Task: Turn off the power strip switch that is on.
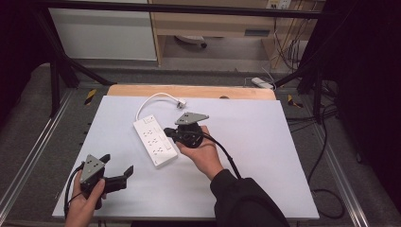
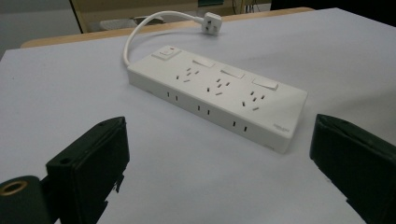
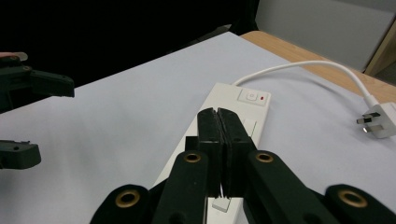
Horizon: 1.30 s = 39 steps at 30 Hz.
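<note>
A white power strip lies on the white table, with its red-lit main switch at the far end. Its short cable curls back to a white plug. My right gripper is shut with nothing between its jaws. Its tips hang over the strip's row of rocker switches, and I cannot tell whether they touch. My left gripper stands open near the front left corner. It points at the strip from a short way off and holds nothing.
A wooden board edge runs along the table's far side. Black frame bars stand at the back left, and loose cables lie on the floor to the right. The sleeve of the right forearm crosses the table's front edge.
</note>
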Available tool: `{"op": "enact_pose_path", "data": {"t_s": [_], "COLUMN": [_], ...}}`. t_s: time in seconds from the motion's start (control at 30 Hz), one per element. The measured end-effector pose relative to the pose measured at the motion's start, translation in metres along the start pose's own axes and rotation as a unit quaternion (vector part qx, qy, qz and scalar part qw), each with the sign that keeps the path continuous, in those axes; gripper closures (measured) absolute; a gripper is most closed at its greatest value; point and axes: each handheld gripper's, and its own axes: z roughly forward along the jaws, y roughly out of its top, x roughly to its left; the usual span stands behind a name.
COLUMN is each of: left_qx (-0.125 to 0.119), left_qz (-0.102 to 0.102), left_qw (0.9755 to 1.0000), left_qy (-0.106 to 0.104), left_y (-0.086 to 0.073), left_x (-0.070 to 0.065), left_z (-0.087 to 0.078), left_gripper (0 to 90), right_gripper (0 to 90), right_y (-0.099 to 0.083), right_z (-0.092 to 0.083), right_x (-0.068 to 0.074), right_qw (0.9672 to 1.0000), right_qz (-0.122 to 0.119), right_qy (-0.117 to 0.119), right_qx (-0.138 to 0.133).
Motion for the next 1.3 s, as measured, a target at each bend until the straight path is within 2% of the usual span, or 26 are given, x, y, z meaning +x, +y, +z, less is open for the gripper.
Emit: {"op": "enact_pose_path", "data": {"t_s": [0.23,0.47,1.3], "left_qx": [0.0,0.001,0.001], "left_qz": [0.0,0.002,0.002], "left_qw": [1.0,1.0,1.0], "left_qy": [-0.001,-0.002,-0.003], "left_y": [0.0,0.0,0.0], "left_x": [0.0,0.0,0.0], "left_z": [0.0,0.0,0.0], "left_gripper": [4.6,4.6,4.6], "right_gripper": [90.0,90.0,90.0], "right_y": [-0.008,-0.015,-0.039], "right_z": [0.014,0.024,0.048], "right_x": [0.002,0.001,-0.003], "right_qw": [0.9999,0.9995,0.9966], "right_qz": [-0.004,0.001,0.017], "right_qy": [-0.002,-0.006,-0.018], "right_qx": [0.016,0.032,0.078]}}
